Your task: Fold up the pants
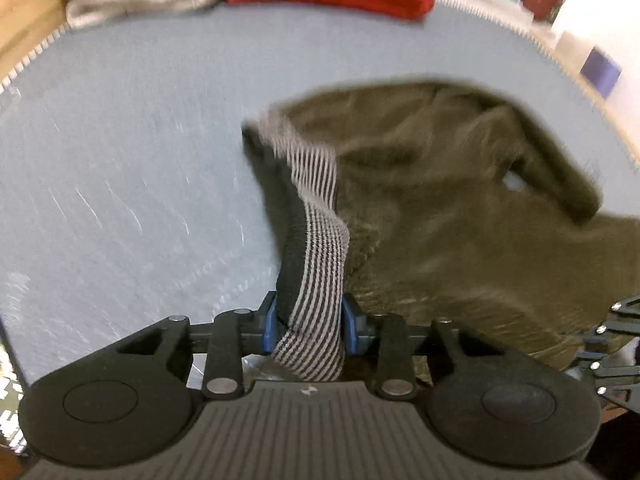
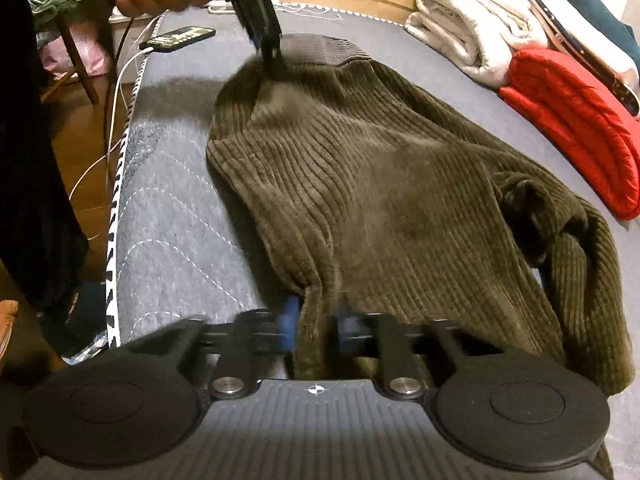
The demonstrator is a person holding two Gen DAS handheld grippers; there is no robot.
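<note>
Right gripper [image 2: 318, 330] sitting nearest the lens, jaws clamping a bunched hem of the olive corduroy pants [image 2: 380, 184]. The pants are lying spread across the grey quilted mattress [image 2: 180, 232], running from its near side toward the far edge. Left gripper [image 1: 308, 322] is pinching the striped inner waistband [image 1: 316, 200], jaws closed on the cloth; in the right wrist view this tool [image 2: 272, 54] is meeting the waistband near the far edge. Bare mattress is lying open left of the pants. A phone [image 2: 178, 39] is resting at the far-left corner. Folded white towels [image 2: 472, 28] and a red garment [image 2: 576, 120] are crowding the right edge, apart from the pants.
</note>
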